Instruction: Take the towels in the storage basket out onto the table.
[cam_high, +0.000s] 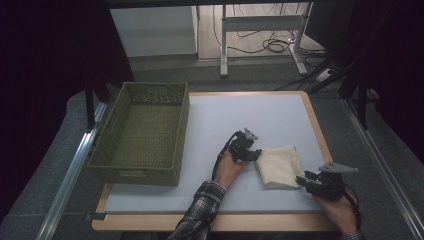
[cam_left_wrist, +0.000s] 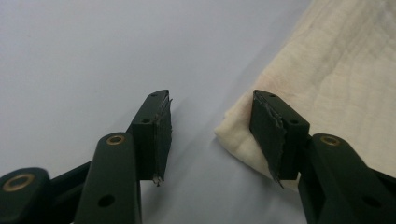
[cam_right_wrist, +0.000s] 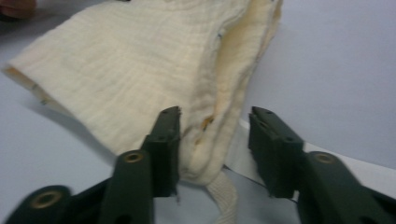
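Observation:
A folded cream cloth (cam_high: 279, 165) lies on the white mat (cam_high: 240, 115), right of centre. My left gripper (cam_high: 252, 154) is at the cloth's left edge. In the left gripper view its jaws (cam_left_wrist: 210, 135) stand open, the cloth's corner (cam_left_wrist: 336, 70) reaching in beside the right pad with bare mat between the pads. My right gripper (cam_high: 301, 180) is at the cloth's near right corner. In the right gripper view its jaws (cam_right_wrist: 215, 149) straddle the folded edge of the cloth (cam_right_wrist: 140, 70); the left pad touches the fabric and a gap shows before the right pad.
An empty green woven basket (cam_high: 182, 125) stands on the mat's left side. The wooden table edge (cam_high: 320, 135) frames the mat. Beyond the table are desk legs and cables (cam_high: 270, 45) on the floor. Open mat lies behind the cloth.

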